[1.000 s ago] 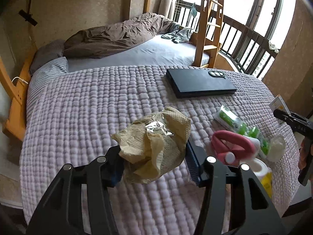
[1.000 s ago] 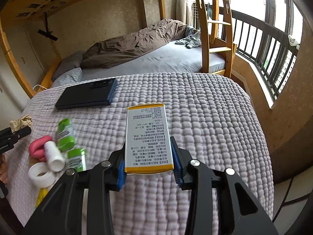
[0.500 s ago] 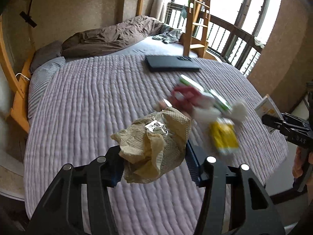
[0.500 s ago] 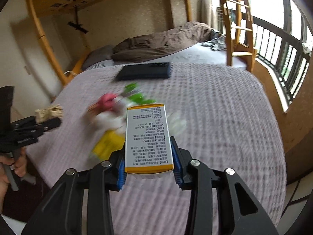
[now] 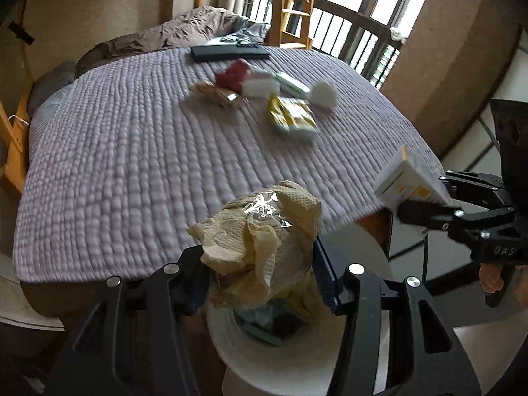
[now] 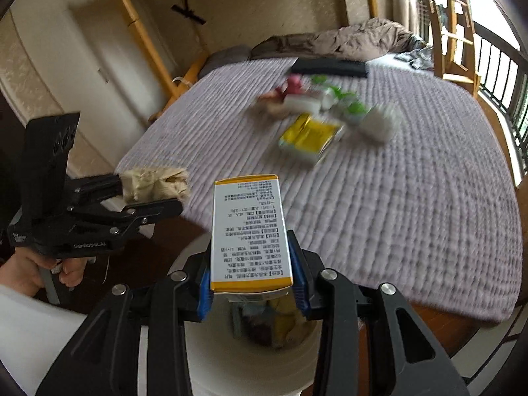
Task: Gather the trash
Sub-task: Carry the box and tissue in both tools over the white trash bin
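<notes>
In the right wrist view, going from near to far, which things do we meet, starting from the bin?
White bin → white and yellow box held in the right gripper → yellow packet on the bed → black flat case → brown duvet.

We see a bed covered by a pale lilac quilted blanket (image 5: 132,151). Near its far edge lies a flat black case (image 5: 229,52), parallel to that edge. Beyond it a rumpled brown duvet (image 5: 171,38) stretches across a grey sheet, with a grey pillow (image 5: 52,82) at the far left corner. A wooden ladder (image 5: 293,6) rises at the far right corner, a dark railing (image 5: 359,36) beside it before the bright window. Wooden bed posts (image 6: 145,39) stand along the left side against the beige wall.
</notes>
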The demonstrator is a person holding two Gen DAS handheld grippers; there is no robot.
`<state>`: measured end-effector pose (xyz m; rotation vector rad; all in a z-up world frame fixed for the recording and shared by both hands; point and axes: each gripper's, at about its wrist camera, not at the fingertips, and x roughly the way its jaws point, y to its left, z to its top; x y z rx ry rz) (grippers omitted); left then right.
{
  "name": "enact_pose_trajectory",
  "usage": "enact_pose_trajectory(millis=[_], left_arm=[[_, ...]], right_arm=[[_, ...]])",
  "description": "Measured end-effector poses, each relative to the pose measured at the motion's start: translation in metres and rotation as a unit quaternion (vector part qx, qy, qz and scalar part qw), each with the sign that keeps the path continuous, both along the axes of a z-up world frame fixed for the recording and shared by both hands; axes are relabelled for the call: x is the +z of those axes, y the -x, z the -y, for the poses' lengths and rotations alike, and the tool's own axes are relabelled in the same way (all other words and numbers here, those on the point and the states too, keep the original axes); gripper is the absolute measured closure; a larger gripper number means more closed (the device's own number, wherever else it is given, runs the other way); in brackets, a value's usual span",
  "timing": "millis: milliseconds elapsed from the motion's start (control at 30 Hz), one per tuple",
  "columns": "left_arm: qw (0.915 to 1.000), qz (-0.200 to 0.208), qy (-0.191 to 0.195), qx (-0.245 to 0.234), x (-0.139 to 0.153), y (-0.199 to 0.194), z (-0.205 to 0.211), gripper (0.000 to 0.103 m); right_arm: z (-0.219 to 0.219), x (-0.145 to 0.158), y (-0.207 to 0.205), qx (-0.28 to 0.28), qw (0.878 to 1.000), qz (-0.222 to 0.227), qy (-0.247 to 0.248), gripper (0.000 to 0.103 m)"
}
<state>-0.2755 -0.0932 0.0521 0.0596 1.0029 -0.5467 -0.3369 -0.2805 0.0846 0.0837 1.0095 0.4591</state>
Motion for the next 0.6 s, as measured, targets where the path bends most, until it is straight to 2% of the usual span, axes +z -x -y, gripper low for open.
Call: enact_pose_trajectory(millis=[233,600], left_arm=[[0.9996,-0.022,-0.011,-0.011,-0.018,0.023,0.008,0.048],[0.9970,-0.047,-0.057,-0.021,-0.054,0.034,0.021,0.048]], right_arm=[[-0.010,-0.019,0.028,0.014,0.999,-0.036,0.011,0.065],[-0.012,-0.054,0.038,0.007,0.997,-0.075,0.036,0.065]])
